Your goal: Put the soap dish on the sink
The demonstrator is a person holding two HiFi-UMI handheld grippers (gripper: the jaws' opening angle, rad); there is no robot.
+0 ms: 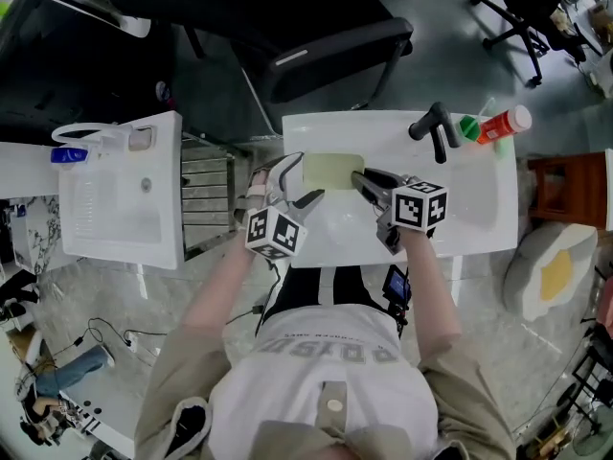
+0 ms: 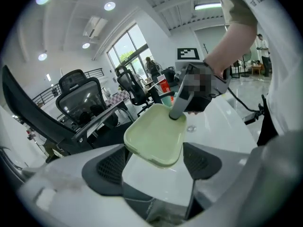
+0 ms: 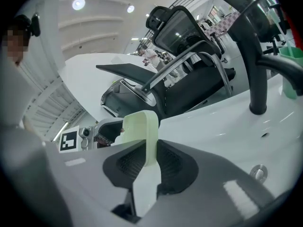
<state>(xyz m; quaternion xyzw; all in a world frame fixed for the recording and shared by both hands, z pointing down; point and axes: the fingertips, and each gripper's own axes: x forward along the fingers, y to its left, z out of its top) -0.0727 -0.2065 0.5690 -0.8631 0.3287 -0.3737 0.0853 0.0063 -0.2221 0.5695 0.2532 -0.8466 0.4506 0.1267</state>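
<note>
A pale green soap dish (image 1: 331,171) hangs over the back left part of the white sink (image 1: 479,223). My right gripper (image 1: 362,182) is shut on the dish's right edge; in the right gripper view the dish (image 3: 144,131) stands on edge between the pads of that gripper (image 3: 149,162). My left gripper (image 1: 299,182) is at the dish's left side with its jaws wide open. In the left gripper view the near end of the dish (image 2: 156,135) lies between the open pads of the left gripper (image 2: 156,162) without touching them, and the right gripper (image 2: 179,111) grips the far end.
A black faucet (image 1: 436,130) stands at the sink's back, with a green cup (image 1: 468,128) and a red bottle (image 1: 502,123) to its right. The drain (image 3: 258,172) lies in the basin. A second white basin (image 1: 120,199) stands to the left, and an office chair (image 1: 316,36) is behind.
</note>
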